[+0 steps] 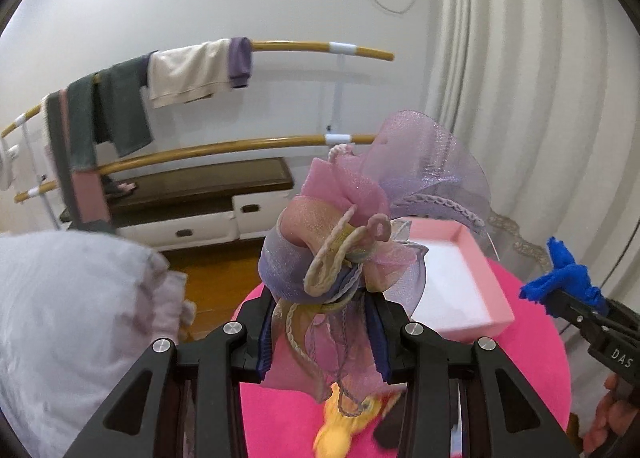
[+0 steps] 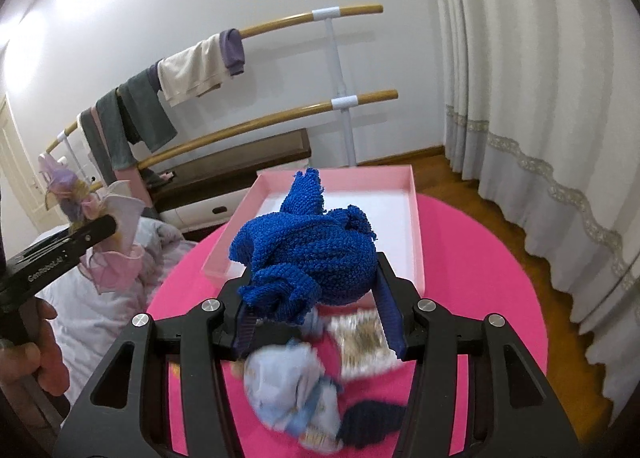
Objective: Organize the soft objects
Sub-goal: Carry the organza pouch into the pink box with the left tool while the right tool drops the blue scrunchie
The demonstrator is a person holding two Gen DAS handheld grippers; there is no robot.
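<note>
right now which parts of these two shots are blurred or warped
Left wrist view: the organza bundle in the left gripper is sharp; the yellow toy below is smeared, and the rails bow from the fisheye. Right wrist view: the blue knit in the right gripper is crisp; the pale blue cloth underneath is motion-blurred.

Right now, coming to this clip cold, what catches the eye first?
Two bright bundles held up over the hot-pink round table: the left gripper is shut on a frilly pink-and-lilac organza bundle, and the right gripper is shut on a cobalt-blue knitted cloth. Just behind them sits an empty pink box, with more soft items blurred on the table below.
</note>
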